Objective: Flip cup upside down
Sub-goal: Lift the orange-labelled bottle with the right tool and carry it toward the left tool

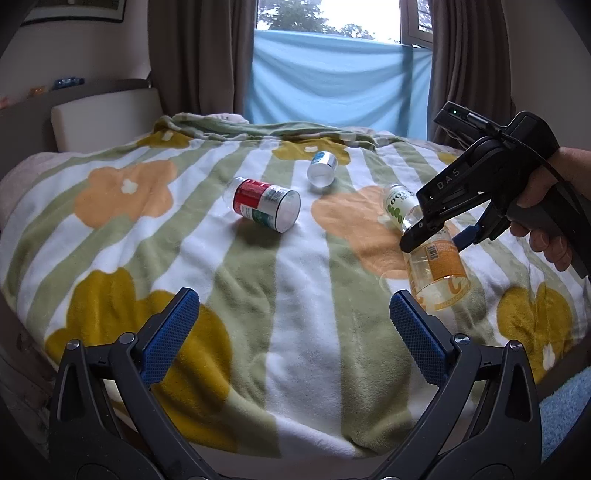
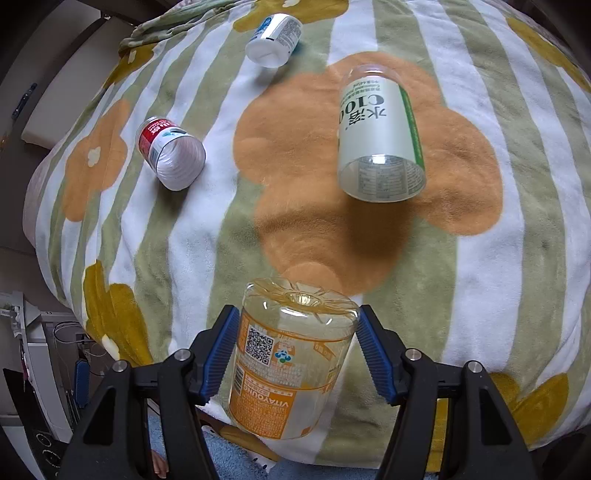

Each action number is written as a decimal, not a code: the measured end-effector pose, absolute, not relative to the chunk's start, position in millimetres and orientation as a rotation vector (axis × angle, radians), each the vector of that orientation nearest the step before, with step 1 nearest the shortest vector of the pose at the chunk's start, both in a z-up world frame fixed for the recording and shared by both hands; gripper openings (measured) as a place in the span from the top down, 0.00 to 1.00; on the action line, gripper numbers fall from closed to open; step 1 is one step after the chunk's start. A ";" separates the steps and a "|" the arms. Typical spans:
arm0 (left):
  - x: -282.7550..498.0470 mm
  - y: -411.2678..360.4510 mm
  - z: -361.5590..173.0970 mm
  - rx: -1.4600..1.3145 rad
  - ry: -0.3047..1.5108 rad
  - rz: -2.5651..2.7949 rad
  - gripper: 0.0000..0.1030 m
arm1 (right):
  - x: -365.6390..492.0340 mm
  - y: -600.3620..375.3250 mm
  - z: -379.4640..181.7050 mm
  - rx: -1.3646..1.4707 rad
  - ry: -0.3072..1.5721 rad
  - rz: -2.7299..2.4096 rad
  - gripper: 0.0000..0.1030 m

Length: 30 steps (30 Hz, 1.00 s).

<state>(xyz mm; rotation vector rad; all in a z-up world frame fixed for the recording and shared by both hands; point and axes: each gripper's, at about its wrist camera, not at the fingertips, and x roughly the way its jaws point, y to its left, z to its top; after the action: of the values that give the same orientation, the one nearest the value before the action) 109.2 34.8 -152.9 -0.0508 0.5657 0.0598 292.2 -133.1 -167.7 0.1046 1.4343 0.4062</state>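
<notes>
Two blue-padded fingers of the right gripper clamped the orange-labelled cup across its clear body, one pad on each side, and held it above the blanket, base pointing away from the camera and open mouth toward it. From the left wrist view the same cup hung tilted in the right gripper, over the right side of the blanket, with the person's hand wrapped around the black handle. Jaws of the left gripper stood wide apart and held nothing, poised over the near edge of the blanket. Beyond the held cup, a green-labelled cup lay on its side on an orange flower print, mouth toward the right wrist camera; in the left wrist view it lay partly behind the right gripper. Toward the blanket's middle a red-labelled cup lay on its side, well apart from the others, also seen at the left of the right wrist view. Nearer the far edge a blue-labelled cup lay tipped over, likewise visible from the right wrist. Behind the bed hung brown curtains and a light blue cloth across the window.
</notes>
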 end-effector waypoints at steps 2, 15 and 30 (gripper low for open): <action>109.5 36.5 -153.5 -0.068 0.569 0.049 0.00 | 290.9 -122.7 -176.2 0.097 1.454 0.412 0.41; 108.8 43.1 -153.7 -0.105 0.574 0.039 0.00 | 298.7 -101.2 -195.4 0.018 1.499 0.330 0.41; 110.1 36.6 -158.2 -0.090 0.585 0.039 0.00 | 297.6 -105.9 -195.4 0.104 1.483 0.342 0.01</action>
<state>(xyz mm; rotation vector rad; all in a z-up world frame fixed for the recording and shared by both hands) 110.1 36.6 -158.2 -0.0902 0.5854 0.0389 297.6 -105.9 -195.4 0.1041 1.4826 0.3422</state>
